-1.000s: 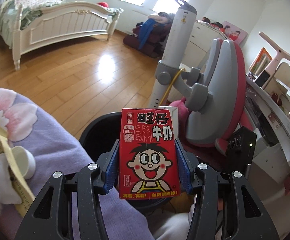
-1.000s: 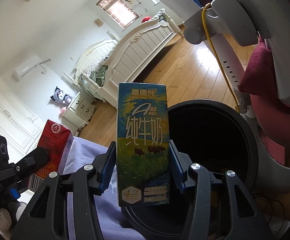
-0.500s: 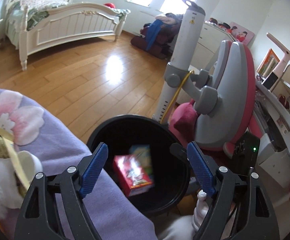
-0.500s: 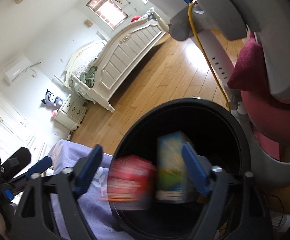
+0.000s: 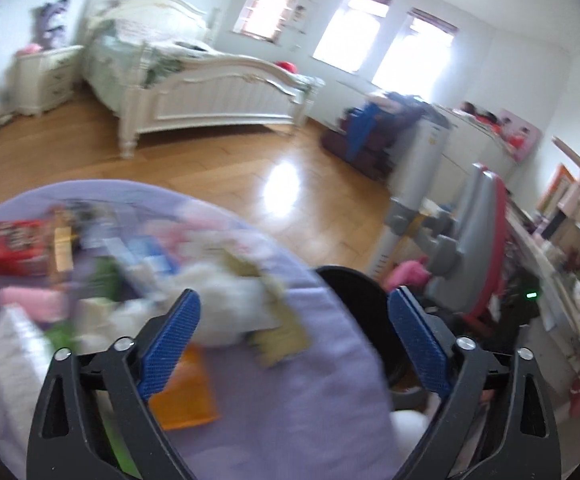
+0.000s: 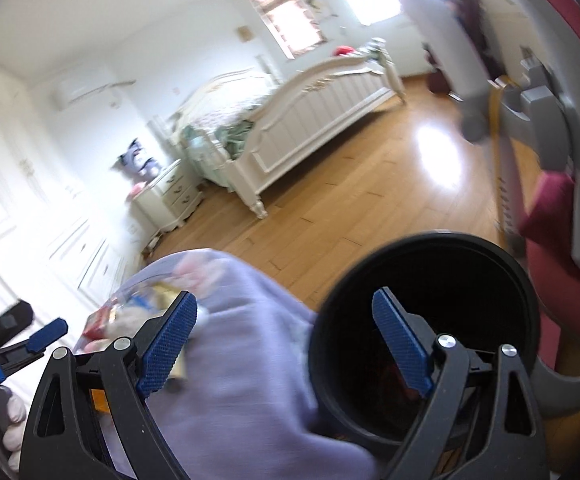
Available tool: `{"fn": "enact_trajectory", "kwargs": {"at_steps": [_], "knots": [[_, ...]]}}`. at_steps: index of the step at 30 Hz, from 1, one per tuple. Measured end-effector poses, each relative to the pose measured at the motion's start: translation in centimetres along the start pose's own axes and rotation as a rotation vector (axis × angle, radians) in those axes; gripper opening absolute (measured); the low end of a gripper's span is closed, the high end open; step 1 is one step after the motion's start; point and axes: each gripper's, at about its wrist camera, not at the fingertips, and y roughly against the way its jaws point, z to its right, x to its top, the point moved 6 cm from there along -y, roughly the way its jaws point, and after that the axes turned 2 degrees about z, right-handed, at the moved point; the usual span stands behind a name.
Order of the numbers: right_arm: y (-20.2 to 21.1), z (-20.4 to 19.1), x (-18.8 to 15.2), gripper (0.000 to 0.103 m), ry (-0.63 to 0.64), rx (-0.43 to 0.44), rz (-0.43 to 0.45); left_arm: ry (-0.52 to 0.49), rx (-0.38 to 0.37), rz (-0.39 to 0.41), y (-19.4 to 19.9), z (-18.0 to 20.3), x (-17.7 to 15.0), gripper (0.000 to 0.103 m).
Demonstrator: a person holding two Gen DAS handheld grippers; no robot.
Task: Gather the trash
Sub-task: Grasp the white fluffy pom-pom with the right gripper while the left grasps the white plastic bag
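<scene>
Both claws are empty right now. The left claw [image 5: 294,344] has its blue pads spread wide and the jaws are opening further, with nothing between them, just blurry stuff on the worktop showing through the gap. The right claw [image 6: 284,344] has its jaws standing wide apart too, nothing gripped, and through the gap you see the edge of the purple cloth [image 6: 250,392] and the black trash bin [image 6: 430,272] just beside the worktop.

The trash left to collect sits on that purple flowered cloth in the left wrist view. Nearest the left claw is a flat orange packet [image 5: 188,396], lying almost under the left pad. It looks thin and light, probably slippery film, so I'd pinch it by an edge rather than try to clamp it flat. Just past that is a white crumpled wad [image 5: 230,300], maybe tissue or wrapping, too blurred to be sure. Soft and squashy by the look of it, so grab it anywhere in the middle and it should bunch up fine. Further back on the left is a red pack [image 5: 16,246], boxy, likely stiffer, best taken across its narrow sides. The rest of the pile is smeared by motion and I can't name the bits.

Beyond all that there's wood floor [image 5: 218,168], then a white bed [image 5: 218,92] against the far wall.
</scene>
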Motion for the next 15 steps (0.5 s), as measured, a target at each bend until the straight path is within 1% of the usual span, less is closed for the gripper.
{"fn": "enact_trajectory", "kwargs": {"at_steps": [2,3,5,7,8,11,15], "knots": [[-0.1,-3.0,-0.2,0.089,0.068,0.021,-0.014,0.049,0.09,0.029,2.6,-4.1,-0.6,0.096],[-0.3,-4.2,-0.5,0.089,0.098,0.032,-0.021,0.071,0.121,0.036,3.7,-5.8,-1.0,0.096],[-0.8,-6.7,-1.1,0.089,0.161,0.05,-0.039,0.126,0.181,0.038,5.7,-9.7,-2.0,0.096],[-1.5,-9.1,-1.9,0.089,0.218,0.071,-0.063,0.177,0.216,0.024,6.9,-12.8,-2.9,0.096],[-2.0,-10.4,-2.4,0.089,0.251,0.081,-0.078,0.207,0.222,0.01,7.2,-14.1,-3.3,0.096],[-3.4,-13.8,-3.6,0.089,0.336,0.095,-0.119,0.303,0.206,-0.03,7.5,-17.5,-4.8,0.096],[-6.0,-17.1,-4.7,0.089,0.449,0.071,-0.164,0.375,0.161,-0.079,6.4,-19.5,-5.9,0.096]]}}
